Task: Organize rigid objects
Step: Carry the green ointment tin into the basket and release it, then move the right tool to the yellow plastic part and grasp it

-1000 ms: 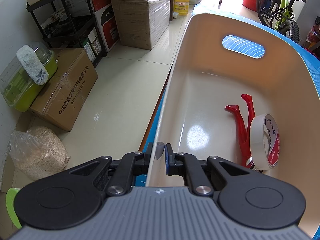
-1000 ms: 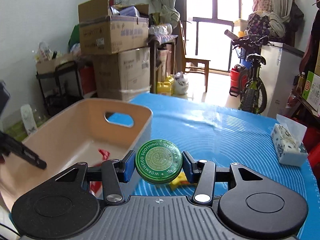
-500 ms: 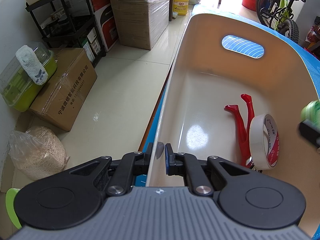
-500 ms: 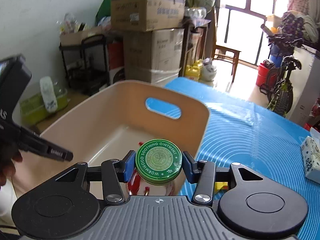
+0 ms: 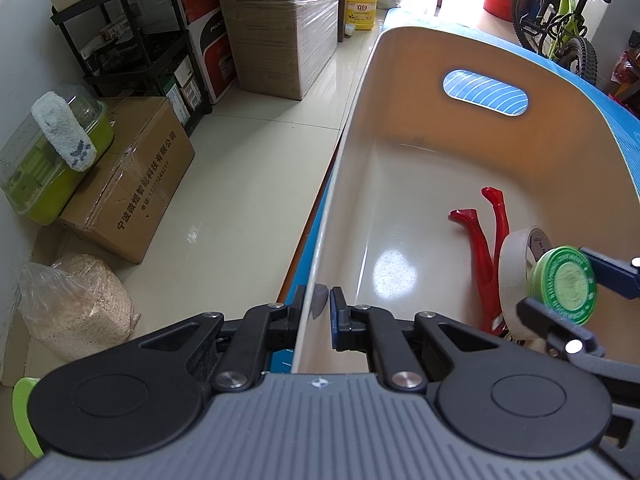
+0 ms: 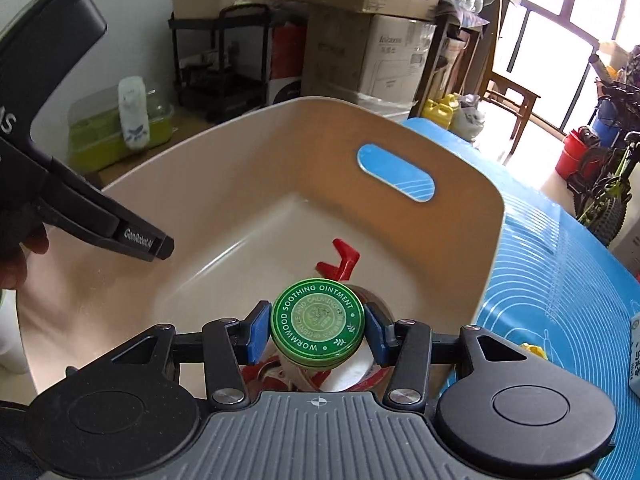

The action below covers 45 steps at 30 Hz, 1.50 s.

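**Green tin held over the bin, left tongs clamped on the rim**

We see our left tongs [image 5: 322, 307] closed tight on the near wall of the beige bin [image 5: 400, 128], one pad outside and one inside the rim, pinching the thin plastic. The bin sits on a blue mat [image 6: 560, 264] that covers the counter, at the edge next to the tiled floor [image 5: 248, 184].

Our right tongs [image 6: 318, 330] are partly open and gripped on a round green ointment tin [image 6: 318, 318], the blue pads pressing on its two sides, the printed lid facing the camera. The tin hangs above the inside of the bin, over the near right part of it. In the left wrist view the same tin [image 5: 564, 286] shows at the right edge, just in front of the roll of tape.

Inside the bin lie a red plastic piece [image 5: 482, 248] shaped like a pair of legs and a white roll of tape [image 5: 514, 276] that stands on edge and leans against the right wall. The tape touches the red piece. From the right wrist view, the tape [image 6: 352, 372] sits directly below the tin, and the red piece [image 6: 340, 260] pokes out beyond it.

Cardboard boxes [image 5: 280, 28] and a black shelf [image 5: 132, 56] stand on the floor beyond the bin.
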### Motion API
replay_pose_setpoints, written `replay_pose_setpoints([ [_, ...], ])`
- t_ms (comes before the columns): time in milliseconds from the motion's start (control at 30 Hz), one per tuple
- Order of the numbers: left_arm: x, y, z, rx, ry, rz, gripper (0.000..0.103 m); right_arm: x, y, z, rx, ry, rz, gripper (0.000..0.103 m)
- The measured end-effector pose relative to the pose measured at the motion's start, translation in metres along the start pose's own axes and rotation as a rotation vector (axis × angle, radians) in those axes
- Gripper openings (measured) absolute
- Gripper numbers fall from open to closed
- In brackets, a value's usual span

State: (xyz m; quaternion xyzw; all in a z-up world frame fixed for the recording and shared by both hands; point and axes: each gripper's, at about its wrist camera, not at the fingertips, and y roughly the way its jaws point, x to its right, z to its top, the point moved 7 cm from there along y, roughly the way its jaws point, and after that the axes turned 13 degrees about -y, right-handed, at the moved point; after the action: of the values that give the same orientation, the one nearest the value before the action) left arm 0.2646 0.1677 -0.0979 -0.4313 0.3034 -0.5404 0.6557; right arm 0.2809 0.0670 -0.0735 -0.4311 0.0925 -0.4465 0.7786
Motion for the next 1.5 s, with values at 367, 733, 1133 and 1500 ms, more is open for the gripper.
replay_pose_setpoints([
  [367,0.001,0.0,0.0,0.0,0.001,0.003,0.012,0.012,-0.014,0.002,0.049,0.027,0.025,0.061],
  [733,0.0,0.0,0.0,-0.001,0.001,0.003,0.012,0.068,-0.064,-0.002,0.145,0.037,-0.075,0.061],
  [1133,-0.001,-0.002,0.001,0.0,0.003,0.006,0.013,0.17,-0.037,-0.072,-0.012,0.118,-0.217,0.061],
  [1500,0.0,-0.003,0.001,-0.001,0.016,0.017,0.013,0.164,0.023,-0.081,-0.13,-0.193,-0.031,0.061],
])
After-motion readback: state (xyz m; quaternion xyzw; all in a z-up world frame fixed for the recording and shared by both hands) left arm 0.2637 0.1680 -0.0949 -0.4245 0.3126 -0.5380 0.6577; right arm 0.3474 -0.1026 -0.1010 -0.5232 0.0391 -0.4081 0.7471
